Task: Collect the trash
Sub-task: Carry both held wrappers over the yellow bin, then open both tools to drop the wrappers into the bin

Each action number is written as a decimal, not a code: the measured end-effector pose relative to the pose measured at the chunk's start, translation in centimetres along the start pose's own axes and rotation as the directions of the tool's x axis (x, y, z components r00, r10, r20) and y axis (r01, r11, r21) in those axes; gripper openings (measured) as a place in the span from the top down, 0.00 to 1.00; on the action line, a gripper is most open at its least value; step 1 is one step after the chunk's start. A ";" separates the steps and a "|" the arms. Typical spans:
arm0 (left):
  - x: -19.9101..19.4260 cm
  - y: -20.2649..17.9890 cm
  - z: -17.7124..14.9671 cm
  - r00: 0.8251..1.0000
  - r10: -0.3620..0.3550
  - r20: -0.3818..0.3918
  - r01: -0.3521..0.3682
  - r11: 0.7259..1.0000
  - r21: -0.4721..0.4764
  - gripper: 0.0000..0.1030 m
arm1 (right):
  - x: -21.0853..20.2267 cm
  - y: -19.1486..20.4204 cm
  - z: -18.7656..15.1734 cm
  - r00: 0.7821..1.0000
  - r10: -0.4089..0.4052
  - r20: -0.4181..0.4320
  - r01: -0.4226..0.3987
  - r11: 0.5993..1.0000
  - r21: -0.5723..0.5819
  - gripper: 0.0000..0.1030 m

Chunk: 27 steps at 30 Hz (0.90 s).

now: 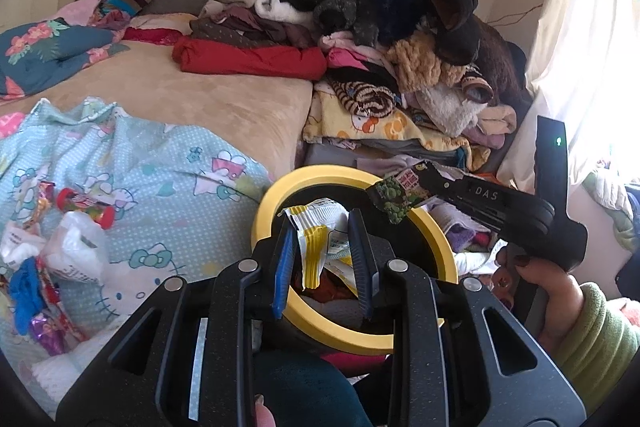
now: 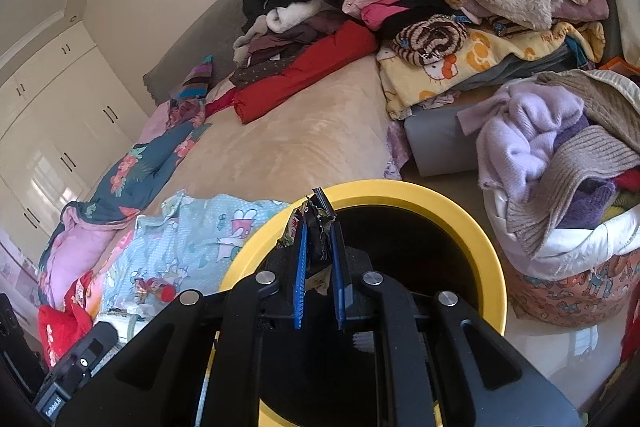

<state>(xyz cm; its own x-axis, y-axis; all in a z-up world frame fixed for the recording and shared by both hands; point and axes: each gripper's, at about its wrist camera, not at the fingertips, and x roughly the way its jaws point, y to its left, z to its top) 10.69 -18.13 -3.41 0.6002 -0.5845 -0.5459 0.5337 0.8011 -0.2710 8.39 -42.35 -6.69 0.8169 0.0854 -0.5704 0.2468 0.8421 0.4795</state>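
The left claw (image 1: 324,259) grips a white-and-yellow wrapper (image 1: 320,227) over the yellow-rimmed bin (image 1: 440,239) at lower centre. The right claw (image 2: 318,267) pinches a dark green wrapper (image 2: 318,223) above that bin's rim.

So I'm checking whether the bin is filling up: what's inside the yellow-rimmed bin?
From the right wrist view the yellow-rimmed bin looks dark inside, with no trash visible; the right gripper and its dark wrapper hide part of the opening, and the bottom can't be seen.
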 end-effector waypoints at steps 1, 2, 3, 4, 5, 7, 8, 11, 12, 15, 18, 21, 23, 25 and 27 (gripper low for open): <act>0.3 -0.1 -0.1 1.000 -0.002 -0.007 0.002 1.000 0.002 0.81 | 0.1 -0.1 0.0 1.000 -0.003 -0.001 0.003 1.000 0.001 0.89; 0.5 -0.1 -0.3 1.000 -0.003 -0.011 0.003 1.000 0.003 0.81 | 0.1 -0.2 0.0 1.000 -0.007 -0.001 0.007 1.000 0.002 0.89; 0.9 -0.1 -0.4 1.000 -0.005 -0.017 0.005 1.000 0.004 0.81 | 0.2 -0.4 0.0 1.000 -0.010 -0.002 0.010 1.000 0.004 0.89; 1.1 -0.2 -0.4 1.000 -0.005 -0.022 0.005 1.000 0.005 0.81 | 0.3 -0.6 0.0 1.000 -0.012 -0.005 0.012 1.000 0.006 0.89; 1.4 -0.2 -0.6 1.000 -0.006 -0.028 0.006 1.000 0.005 0.81 | 0.4 -0.7 0.0 1.000 -0.015 -0.006 0.015 1.000 0.007 0.89; 1.9 -0.3 -0.8 0.999 -0.008 -0.040 0.008 1.000 0.006 0.81 | 0.5 -0.9 -0.1 1.000 -0.021 -0.009 0.021 1.000 0.008 0.89; 2.2 -0.3 -0.9 0.999 -0.008 -0.045 0.008 1.000 0.007 0.81 | 0.6 -1.0 -0.1 1.000 -0.023 -0.012 0.023 1.000 0.010 0.89; 2.8 -0.4 -1.2 0.998 -0.008 -0.060 0.009 1.000 0.012 0.81 | 0.9 -1.4 -0.2 0.999 -0.029 -0.022 0.030 0.999 0.014 0.89; 3.0 -0.4 -1.3 0.998 -0.009 -0.064 0.010 1.000 0.013 0.81 | 1.0 -1.5 -0.3 0.999 -0.031 -0.025 0.032 0.999 0.015 0.89; 3.6 -0.3 -1.5 0.997 -0.013 -0.079 0.014 1.000 0.011 0.81 | 1.3 -1.7 -0.4 0.999 -0.035 -0.035 0.036 0.999 0.010 0.89; 4.2 -0.2 -1.5 0.996 -0.018 -0.091 0.019 1.000 0.010 0.81 | 1.6 -1.8 -0.6 0.998 -0.040 -0.047 0.040 0.999 0.005 0.89; 4.9 -0.2 -1.6 0.994 -0.022 -0.104 0.023 1.000 0.009 0.80 | 2.1 -2.2 -0.7 0.997 -0.044 -0.069 0.045 0.999 0.013 0.86; 5.3 0.1 -1.7 0.993 -0.024 -0.113 0.023 1.000 -0.006 0.74 | 2.4 -2.5 -0.8 0.995 -0.047 -0.083 0.049 0.999 0.024 0.84; 5.4 0.4 -1.6 0.993 -0.020 -0.113 0.018 1.000 -0.019 0.52 | 2.6 -2.9 -0.9 0.994 -0.055 -0.094 0.059 0.997 0.045 0.62; 5.1 0.7 -1.5 0.995 -0.002 -0.103 0.000 1.000 -0.023 0.34 | 2.7 -3.0 -1.0 0.994 -0.065 -0.093 0.070 0.996 0.050 0.53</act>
<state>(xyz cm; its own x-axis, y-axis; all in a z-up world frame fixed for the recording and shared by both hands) 13.26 -20.41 -7.55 0.5349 -0.5698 -0.6239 0.5193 0.8042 -0.2892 9.33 -44.15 -10.34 0.7471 0.0798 -0.6599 0.3288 0.8185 0.4712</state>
